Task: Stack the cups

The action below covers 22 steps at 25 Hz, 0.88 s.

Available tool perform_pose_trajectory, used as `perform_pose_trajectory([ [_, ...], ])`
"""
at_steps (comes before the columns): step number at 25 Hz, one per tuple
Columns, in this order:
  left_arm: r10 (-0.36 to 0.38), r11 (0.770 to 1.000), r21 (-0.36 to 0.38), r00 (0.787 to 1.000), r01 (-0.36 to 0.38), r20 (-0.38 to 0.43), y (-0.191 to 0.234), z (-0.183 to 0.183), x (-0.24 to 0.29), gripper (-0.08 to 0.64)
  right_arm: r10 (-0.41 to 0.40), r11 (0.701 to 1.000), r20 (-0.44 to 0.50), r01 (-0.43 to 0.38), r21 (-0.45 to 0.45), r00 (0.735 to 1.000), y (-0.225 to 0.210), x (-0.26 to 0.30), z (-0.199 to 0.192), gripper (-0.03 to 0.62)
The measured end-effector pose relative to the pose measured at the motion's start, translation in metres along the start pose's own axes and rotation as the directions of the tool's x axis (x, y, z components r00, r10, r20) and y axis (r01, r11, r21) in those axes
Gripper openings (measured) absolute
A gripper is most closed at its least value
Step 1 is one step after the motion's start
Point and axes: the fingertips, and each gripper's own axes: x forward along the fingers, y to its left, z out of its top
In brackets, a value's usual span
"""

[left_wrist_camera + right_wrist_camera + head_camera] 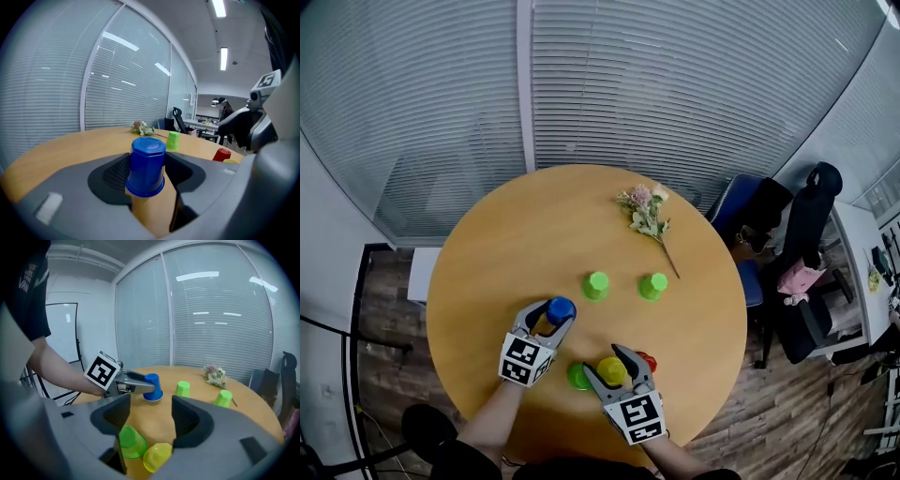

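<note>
A blue cup [146, 165] stands upside down on the round wooden table [506, 234], between the jaws of my left gripper [551, 315]. The pads sit close on either side of it, with a thin slit showing at the right pad. My right gripper [607, 362] is open near the table's front edge, a yellow cup [157, 456] low between its jaws and a green cup [130, 441] just left of that. A red cup [648, 360] stands right of the yellow one. Two more green cups [596, 285] [653, 286] stand upside down mid-table.
A sprig of flowers [645, 214] lies at the far right of the table. Office chairs [797, 253] with bags stand off the table's right side. Blinds over glass walls close the back. The table's left half holds nothing.
</note>
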Motion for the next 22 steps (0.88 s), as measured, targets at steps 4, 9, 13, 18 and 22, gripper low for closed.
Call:
perform_pose_trajectory([
  [4, -0.035, 0.999, 0.034, 0.999, 0.034, 0.032, -0.031, 0.025, -0.019, 0.238, -0.013, 1.0, 0.013, 0.013, 0.012, 1.0, -0.001, -0.021, -0.005, 0.258],
  [9, -0.109, 0.993, 0.058, 0.993, 0.106, 0.043, -0.085, 0.037, -0.042, 0.238, -0.027, 0.999, 0.021, 0.026, 0.025, 0.999, -0.001, -0.048, -0.018, 0.258],
  [13, -0.154, 0.986, 0.073, 0.988, 0.152, 0.021, -0.123, 0.034, -0.053, 0.238, -0.029, 0.999, 0.019, 0.028, 0.027, 0.999, -0.003, -0.065, -0.027, 0.259],
  [18, -0.154, 0.985, 0.075, 0.988, 0.155, -0.017, -0.149, 0.023, -0.059, 0.238, -0.022, 0.999, 0.019, 0.021, 0.024, 1.0, -0.007, -0.083, -0.036, 0.258],
  [22, -0.15, 0.985, 0.076, 0.987, 0.154, -0.051, -0.164, 0.011, -0.06, 0.238, -0.018, 1.0, 0.017, 0.018, 0.018, 1.0, -0.01, -0.092, -0.042, 0.259],
])
